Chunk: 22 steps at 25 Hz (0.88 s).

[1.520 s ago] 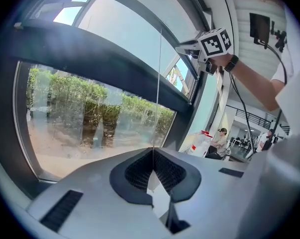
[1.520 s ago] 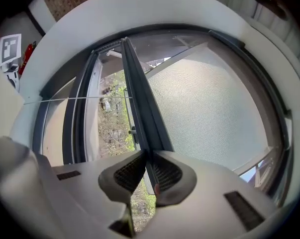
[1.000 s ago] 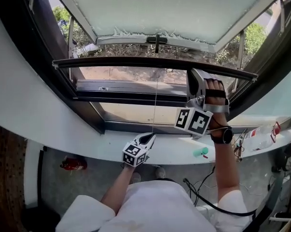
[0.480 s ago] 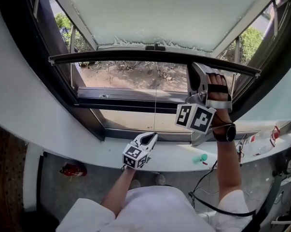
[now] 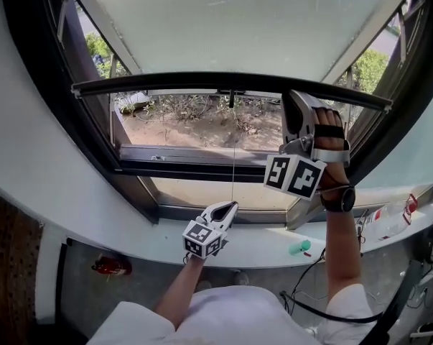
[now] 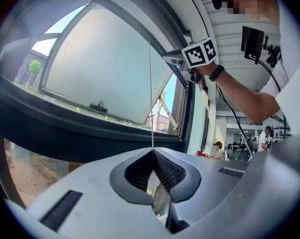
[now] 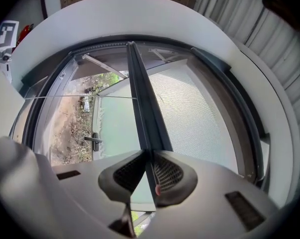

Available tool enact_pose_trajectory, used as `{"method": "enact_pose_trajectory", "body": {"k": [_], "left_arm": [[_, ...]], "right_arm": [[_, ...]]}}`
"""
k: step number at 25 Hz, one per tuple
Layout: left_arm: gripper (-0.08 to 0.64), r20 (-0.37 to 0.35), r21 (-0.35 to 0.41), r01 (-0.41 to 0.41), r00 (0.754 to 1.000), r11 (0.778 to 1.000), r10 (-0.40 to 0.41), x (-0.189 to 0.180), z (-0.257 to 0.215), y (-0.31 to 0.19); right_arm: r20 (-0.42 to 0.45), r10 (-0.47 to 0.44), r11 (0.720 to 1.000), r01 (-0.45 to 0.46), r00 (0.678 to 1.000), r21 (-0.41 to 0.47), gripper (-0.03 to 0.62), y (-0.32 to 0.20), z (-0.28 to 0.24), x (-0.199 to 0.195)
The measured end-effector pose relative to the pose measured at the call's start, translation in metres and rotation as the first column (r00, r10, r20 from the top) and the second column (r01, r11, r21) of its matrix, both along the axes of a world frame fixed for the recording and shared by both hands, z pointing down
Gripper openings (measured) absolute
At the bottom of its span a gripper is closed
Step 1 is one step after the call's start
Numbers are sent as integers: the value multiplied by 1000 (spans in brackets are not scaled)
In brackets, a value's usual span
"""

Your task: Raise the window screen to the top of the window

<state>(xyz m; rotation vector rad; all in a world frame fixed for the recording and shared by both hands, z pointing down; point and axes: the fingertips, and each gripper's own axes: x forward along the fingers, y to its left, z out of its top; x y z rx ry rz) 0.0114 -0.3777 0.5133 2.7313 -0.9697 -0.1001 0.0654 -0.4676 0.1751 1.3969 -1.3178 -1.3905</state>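
Over on the left, the left gripper (image 5: pixel 233 205) sits just above the white sill (image 5: pixel 115 218). Its jaws are pressed together on a thin pull cord (image 5: pixel 233 157) that runs straight up to the middle of the screen's dark bottom bar (image 5: pixel 166 83). Further right, the right gripper (image 5: pixel 295 98) is clamped on that same bar, its jaws nipped onto the edge (the right gripper view shows the bar running right in between the pads). The window screen (image 5: pixel 230 20) shows as pale mesh above the bar. The bar spans the frame well short of the top, by my reckoning, and the opening beneath it looks out on the garden. To do this lift well, I would raise both hands at one pace so the bar rides level in its side tracks and does not jam. I'd also hold the cord taut along the line of travel and pinch firmly on the right so the bar cannot slip back.
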Motion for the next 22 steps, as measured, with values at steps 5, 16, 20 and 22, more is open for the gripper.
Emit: {"method": "enact_pose_trajectory", "body": {"k": [5,16,20,22], "left_arm": [[-2,-26,40,2,1000,999,-1,-3,-28,-6],[-2,-44,112,34,999,993,-29,-6,-74,-21],[-2,-43,133,42,998,990,-36,-7,-84,-23],[-2,-45,145,45,998,988,-39,-8,-89,-24]], "right_arm": [[3,8,999,-8,1000,44,25,0,-28,-1],[-6,-7,993,8,1000,121,25,-1,-77,-1],[-11,-8,990,10,1000,137,25,-1,-88,-2],[-14,-11,990,13,1000,142,26,-1,-93,-2]]}}
